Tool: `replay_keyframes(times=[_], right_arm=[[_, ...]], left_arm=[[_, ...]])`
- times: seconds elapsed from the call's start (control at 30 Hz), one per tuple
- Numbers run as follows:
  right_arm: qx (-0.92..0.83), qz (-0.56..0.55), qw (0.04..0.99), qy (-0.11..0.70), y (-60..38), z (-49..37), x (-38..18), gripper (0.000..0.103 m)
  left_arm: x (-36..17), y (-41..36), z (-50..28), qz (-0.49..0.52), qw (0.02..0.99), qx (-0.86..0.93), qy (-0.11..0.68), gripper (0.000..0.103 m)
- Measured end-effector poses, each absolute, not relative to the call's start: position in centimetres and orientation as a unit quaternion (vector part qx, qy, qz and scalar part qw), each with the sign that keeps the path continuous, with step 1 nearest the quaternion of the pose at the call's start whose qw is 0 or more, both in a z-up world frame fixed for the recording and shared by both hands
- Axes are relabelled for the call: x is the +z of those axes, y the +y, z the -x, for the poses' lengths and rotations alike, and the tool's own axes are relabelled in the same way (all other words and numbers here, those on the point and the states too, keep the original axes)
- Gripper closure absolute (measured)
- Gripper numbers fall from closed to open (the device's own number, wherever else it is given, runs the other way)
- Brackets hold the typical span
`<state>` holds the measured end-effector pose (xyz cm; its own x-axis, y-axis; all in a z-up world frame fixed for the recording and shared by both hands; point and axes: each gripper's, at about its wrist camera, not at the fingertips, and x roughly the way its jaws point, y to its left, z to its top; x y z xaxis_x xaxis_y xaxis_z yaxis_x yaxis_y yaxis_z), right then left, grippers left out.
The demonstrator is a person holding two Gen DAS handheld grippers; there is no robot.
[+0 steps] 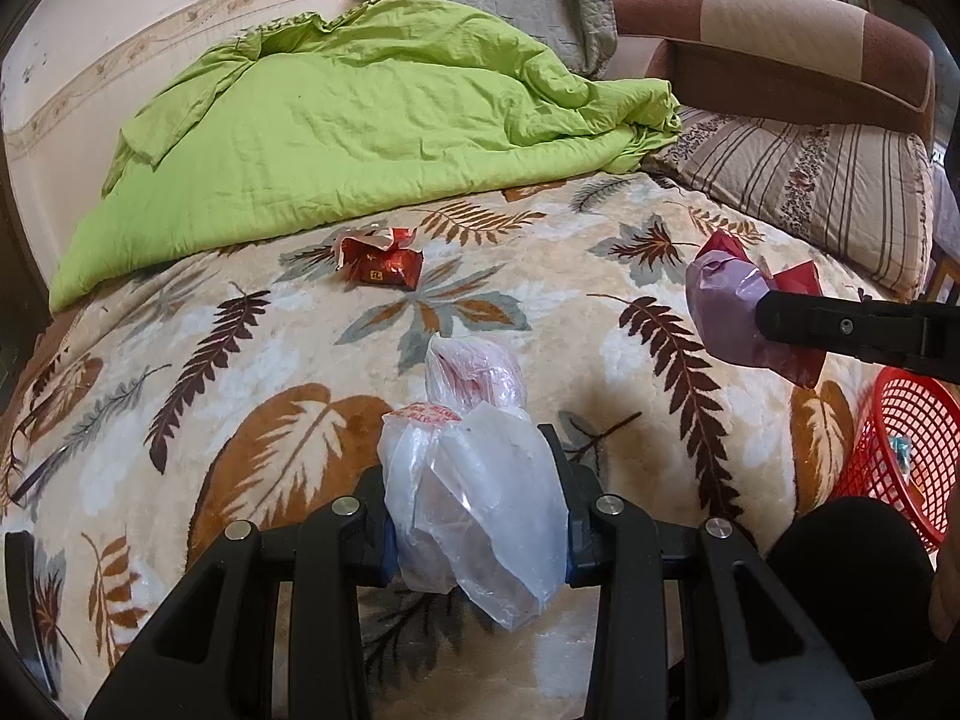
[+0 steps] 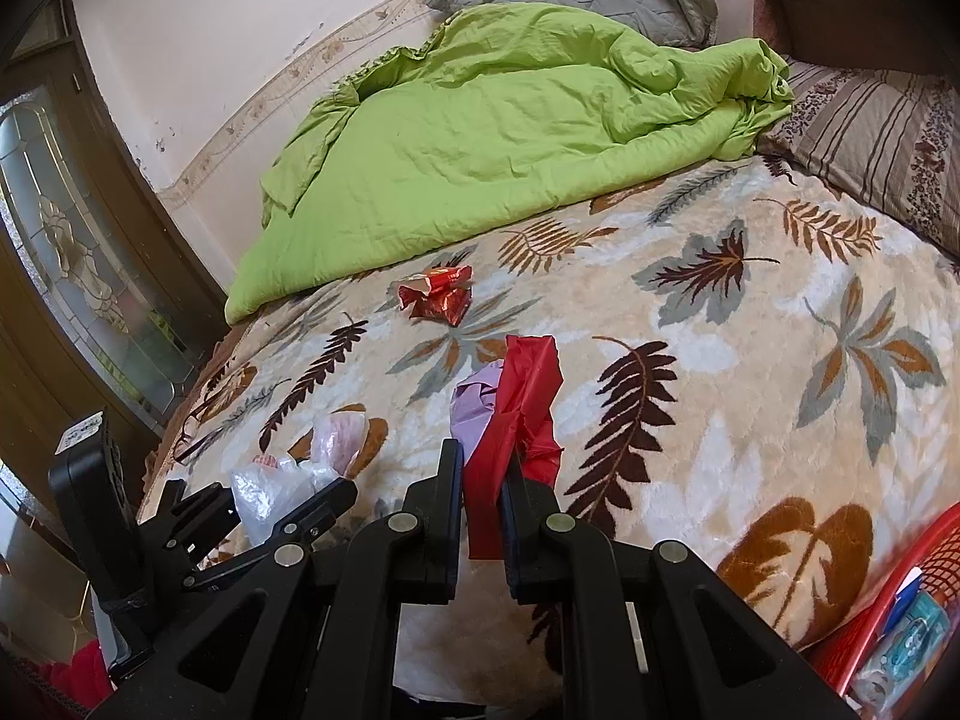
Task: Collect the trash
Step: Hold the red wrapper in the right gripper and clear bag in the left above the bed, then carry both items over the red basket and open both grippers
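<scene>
Leaf-patterned blanket (image 1: 288, 324) covers the bed, both grippers holding trash above it.

Left gripper (image 1: 474, 510) clamps a clear plastic bag (image 1: 480, 498); right gripper (image 2: 483, 468) pinches a red wrapper (image 2: 522, 420) with a lilac bag (image 2: 477, 408). Another red wrapper (image 1: 381, 264) lies near the green quilt (image 1: 360, 114); a red basket (image 1: 900, 438) stands at the bedside.

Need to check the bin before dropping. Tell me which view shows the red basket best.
Left wrist view: the red basket shows its mesh wall and rim beside the bed, though partly cut off. The right wrist view catches only a corner with some trash inside.
</scene>
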<state>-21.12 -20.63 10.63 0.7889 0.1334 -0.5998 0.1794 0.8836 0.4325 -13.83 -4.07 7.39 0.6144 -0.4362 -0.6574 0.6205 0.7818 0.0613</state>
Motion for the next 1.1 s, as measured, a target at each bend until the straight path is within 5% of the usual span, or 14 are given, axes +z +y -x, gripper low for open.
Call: replay_keyframes(times=[1.1], right_arm=[[-0.065,-0.28,0.91,0.298,-26.1,28.6,11.7,0.091]], left_arm=[[9.8,-10.5,18.2,-0.174,0.849,-0.393,0.307,0.067]])
